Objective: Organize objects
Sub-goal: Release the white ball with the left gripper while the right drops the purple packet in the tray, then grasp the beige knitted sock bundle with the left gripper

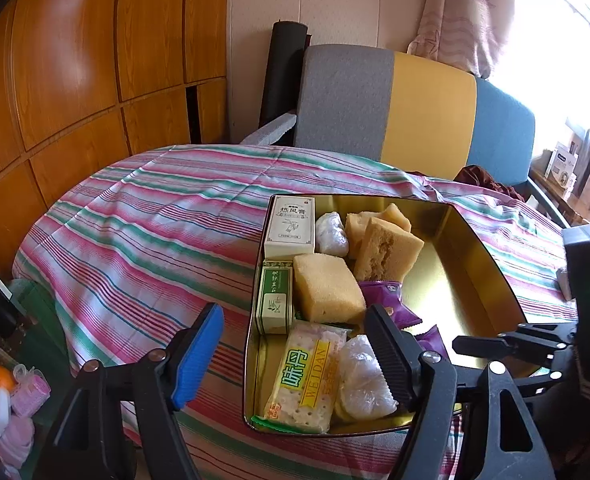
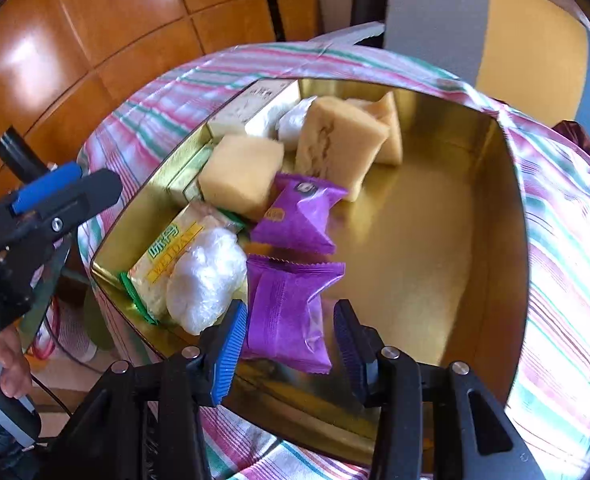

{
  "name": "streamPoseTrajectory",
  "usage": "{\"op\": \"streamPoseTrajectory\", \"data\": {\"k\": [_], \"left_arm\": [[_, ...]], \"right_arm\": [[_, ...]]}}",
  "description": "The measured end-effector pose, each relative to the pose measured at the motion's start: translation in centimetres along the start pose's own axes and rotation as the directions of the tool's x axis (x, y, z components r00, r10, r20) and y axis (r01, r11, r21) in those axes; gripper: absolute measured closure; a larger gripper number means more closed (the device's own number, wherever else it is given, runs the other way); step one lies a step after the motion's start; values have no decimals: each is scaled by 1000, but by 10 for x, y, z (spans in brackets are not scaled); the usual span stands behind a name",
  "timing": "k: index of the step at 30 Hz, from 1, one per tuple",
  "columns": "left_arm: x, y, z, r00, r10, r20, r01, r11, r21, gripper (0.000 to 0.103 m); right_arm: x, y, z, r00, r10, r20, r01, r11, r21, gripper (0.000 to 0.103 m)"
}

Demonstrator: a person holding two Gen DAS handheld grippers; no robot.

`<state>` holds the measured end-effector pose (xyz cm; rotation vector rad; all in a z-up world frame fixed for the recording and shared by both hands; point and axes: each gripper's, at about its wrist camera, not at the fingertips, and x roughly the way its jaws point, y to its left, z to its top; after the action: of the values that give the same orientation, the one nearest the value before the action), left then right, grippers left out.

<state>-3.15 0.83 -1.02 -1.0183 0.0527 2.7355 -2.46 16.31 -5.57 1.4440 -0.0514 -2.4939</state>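
Note:
A gold tin box [image 1: 471, 264] [image 2: 435, 240] sits on a striped cloth and holds snacks. In it are yellow sponge cakes [image 1: 327, 286] [image 2: 241, 174], white and green cartons [image 1: 291, 226], a Weidan cracker pack [image 1: 307, 380] [image 2: 167, 258], clear-wrapped white balls [image 1: 361, 380] [image 2: 205, 280] and purple packets [image 2: 299, 212]. My right gripper [image 2: 291, 344] is open, its fingers on either side of the near purple packet [image 2: 287, 316], a small gap on each side. My left gripper [image 1: 295, 360] is open and empty, straddling the tin's near left wall. It also shows at the left of the right wrist view [image 2: 55, 196].
The striped cloth [image 1: 143, 224] covers a round table. A grey, yellow and blue sofa back [image 1: 415, 112] stands behind it, with wooden wall panels [image 1: 75, 80] to the left. Small items [image 1: 7, 400] lie low at the left. The tin's right half is bare.

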Motion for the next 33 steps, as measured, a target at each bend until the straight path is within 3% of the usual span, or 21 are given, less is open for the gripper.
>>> {"op": "streamPoseTrajectory", "data": {"k": [11,33], "left_arm": [[-11,-19,3,1000,-4,25,3,998,63,28],[-26,-78,6,997,-53,57,38,971,238,26]], "right_arm": [[-42,-24,1,988,-113,102,108,993,55,57],[-92,-113,-22,953,-270,140,239,950,202,57]]}}
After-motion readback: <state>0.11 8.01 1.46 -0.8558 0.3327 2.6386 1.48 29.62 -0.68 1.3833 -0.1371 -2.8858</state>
